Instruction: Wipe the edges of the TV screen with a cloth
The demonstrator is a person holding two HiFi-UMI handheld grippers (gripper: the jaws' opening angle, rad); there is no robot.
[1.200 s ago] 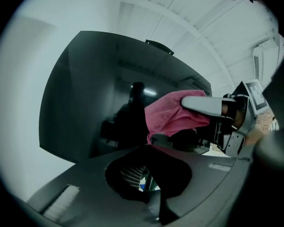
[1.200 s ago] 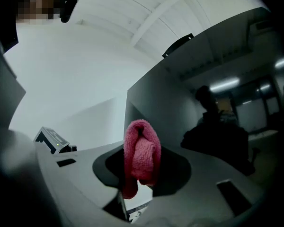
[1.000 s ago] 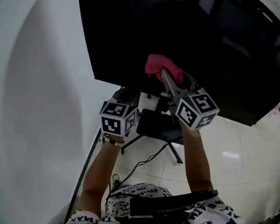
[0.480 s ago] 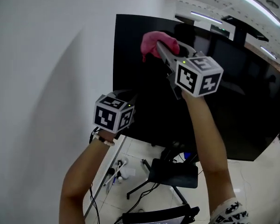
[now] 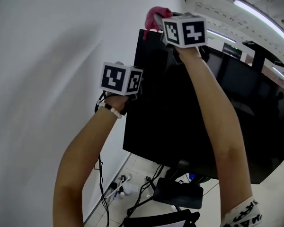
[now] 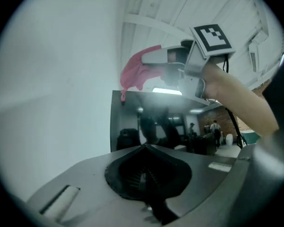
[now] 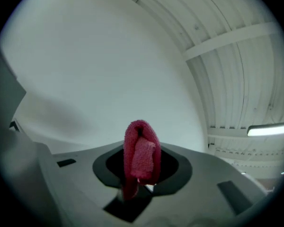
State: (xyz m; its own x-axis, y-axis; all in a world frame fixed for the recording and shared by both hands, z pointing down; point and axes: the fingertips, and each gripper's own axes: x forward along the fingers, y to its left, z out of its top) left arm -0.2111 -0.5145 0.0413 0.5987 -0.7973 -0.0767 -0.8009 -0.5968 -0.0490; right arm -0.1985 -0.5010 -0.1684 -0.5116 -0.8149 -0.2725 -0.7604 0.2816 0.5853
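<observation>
The black TV screen (image 5: 180, 117) stands against the white wall. Its top left corner is just under my right gripper (image 5: 156, 17). That gripper is raised high and shut on a pink cloth (image 5: 157, 12), which rests at the TV's top edge near the corner. In the right gripper view the folded cloth (image 7: 141, 157) stands up between the jaws of the right gripper (image 7: 139, 150). My left gripper (image 5: 135, 86) hovers by the TV's upper left edge, shut and holding nothing. From the left gripper (image 6: 144, 148) I look up at the cloth (image 6: 137, 70) and the TV (image 6: 146, 126).
A white wall (image 5: 47, 79) runs close along the TV's left side. Below are the TV stand's base (image 5: 177, 195), cables and a power strip (image 5: 120, 186) on the tiled floor. Ceiling lights (image 5: 260, 13) run overhead at the right.
My right gripper has carried the cloth up from the lower part of the screen to the top left corner. The left gripper rose too, and the head view tilted upward.
</observation>
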